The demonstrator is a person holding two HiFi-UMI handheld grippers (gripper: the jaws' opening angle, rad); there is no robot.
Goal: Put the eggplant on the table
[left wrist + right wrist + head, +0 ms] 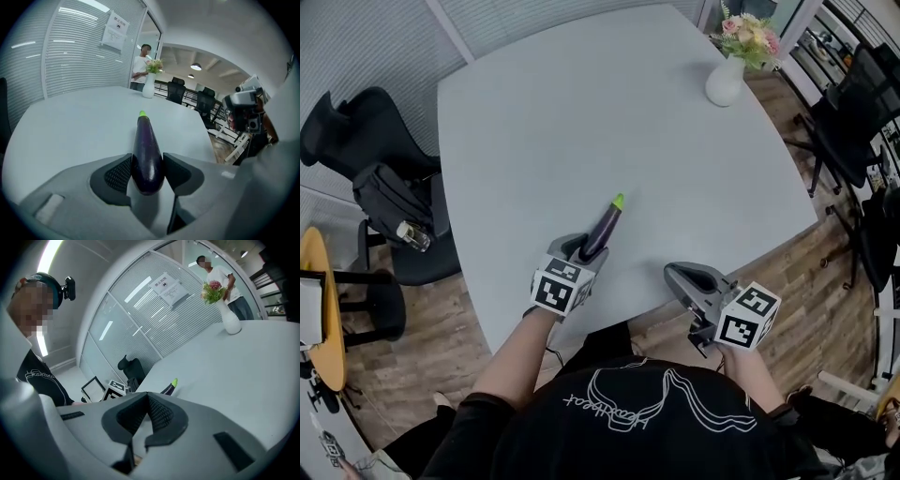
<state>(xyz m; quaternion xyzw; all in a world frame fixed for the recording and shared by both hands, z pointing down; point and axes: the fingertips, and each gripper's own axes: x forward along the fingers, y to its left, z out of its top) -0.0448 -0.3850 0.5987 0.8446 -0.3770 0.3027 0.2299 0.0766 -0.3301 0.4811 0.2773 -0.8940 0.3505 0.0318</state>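
Note:
A dark purple eggplant with a green stem end is clamped between the pads of my left gripper. It points away from me, low over the near part of the grey table. In the left gripper view the eggplant fills the gap between both pads of the left gripper, stem end farthest out. My right gripper hovers over the table's near edge to the right, jaws together and empty. In the right gripper view its pads meet at the right gripper, with the eggplant beyond them.
A white vase of flowers stands at the table's far right corner. Black office chairs sit left and right of the table. A yellow round table is at far left. A person stands behind the vase.

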